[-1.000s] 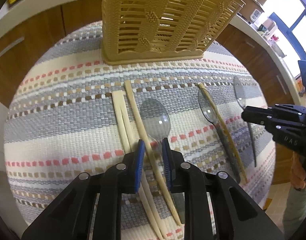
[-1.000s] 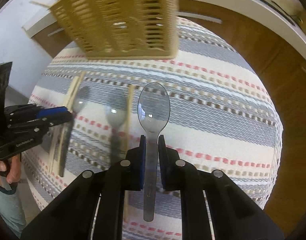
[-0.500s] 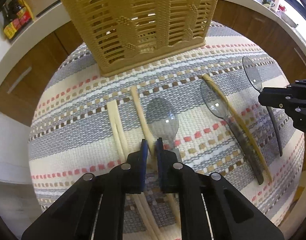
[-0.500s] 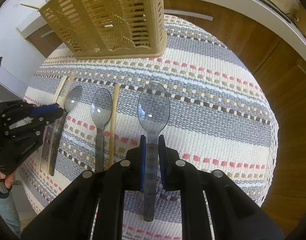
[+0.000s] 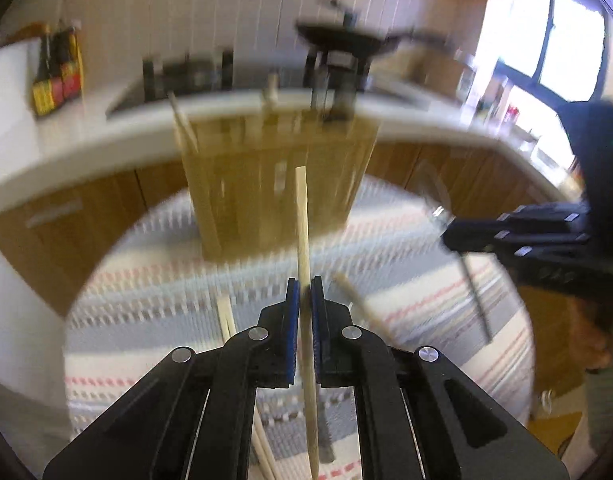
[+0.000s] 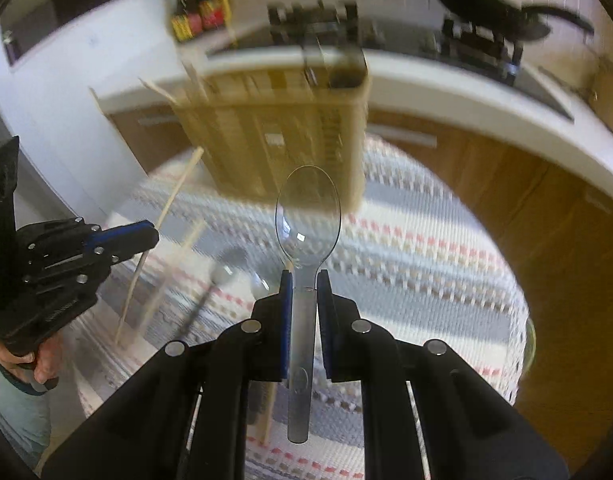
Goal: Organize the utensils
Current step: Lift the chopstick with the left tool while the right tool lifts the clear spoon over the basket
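Note:
My left gripper [image 5: 305, 292] is shut on one pale wooden chopstick [image 5: 302, 220], held off the striped woven mat [image 5: 146, 304] and pointing at the tan slotted basket [image 5: 246, 184]. Loose chopsticks [image 5: 226, 316] lie on the mat below it. My right gripper [image 6: 305, 280] is shut on the handle of a clear plastic spoon [image 6: 308, 216], lifted in front of the basket [image 6: 266, 136], which holds some upright utensils. In the right wrist view the left gripper [image 6: 154, 234] shows at the left with its chopstick [image 6: 178, 188]. A second clear spoon [image 6: 226, 264] lies on the mat [image 6: 426, 264].
Behind the basket runs a white counter [image 5: 86, 148] over wooden cabinets [image 6: 526, 200]. Dark sauce bottles [image 5: 58, 72] stand on it, and a stove with a black pan [image 5: 338, 40]. A person's hand [image 6: 42, 360] holds the left gripper. The picture is blurred by motion.
Both grippers have risen off the mat. The left one closed on a chopstick and lifted it; the right kept its spoon and lifted too. Both views tilted up toward the basket and counter.

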Tool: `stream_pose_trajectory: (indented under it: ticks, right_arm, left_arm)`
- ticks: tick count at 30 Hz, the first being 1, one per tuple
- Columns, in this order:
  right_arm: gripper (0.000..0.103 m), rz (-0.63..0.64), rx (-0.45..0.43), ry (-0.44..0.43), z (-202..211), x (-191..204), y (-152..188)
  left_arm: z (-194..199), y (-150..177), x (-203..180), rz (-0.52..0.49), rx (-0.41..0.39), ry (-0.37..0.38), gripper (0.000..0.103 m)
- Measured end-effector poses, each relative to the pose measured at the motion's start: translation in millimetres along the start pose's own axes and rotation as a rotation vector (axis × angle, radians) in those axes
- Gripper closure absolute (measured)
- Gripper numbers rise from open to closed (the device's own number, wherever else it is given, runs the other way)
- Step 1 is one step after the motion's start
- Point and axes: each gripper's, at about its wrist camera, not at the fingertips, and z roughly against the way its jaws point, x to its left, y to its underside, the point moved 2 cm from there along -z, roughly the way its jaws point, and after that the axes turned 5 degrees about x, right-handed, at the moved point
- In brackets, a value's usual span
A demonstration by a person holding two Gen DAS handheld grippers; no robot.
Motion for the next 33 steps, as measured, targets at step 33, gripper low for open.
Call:
stream_pose_trajectory:
  ticks: [33]
  right_arm:
    - [0.093, -0.154, -0.572, 0.097, -3.1, -27.4, -147.7]
  left_arm:
    - [17.0, -141.8, 77.7, 0.207, -0.614, -0.143, 0.099]
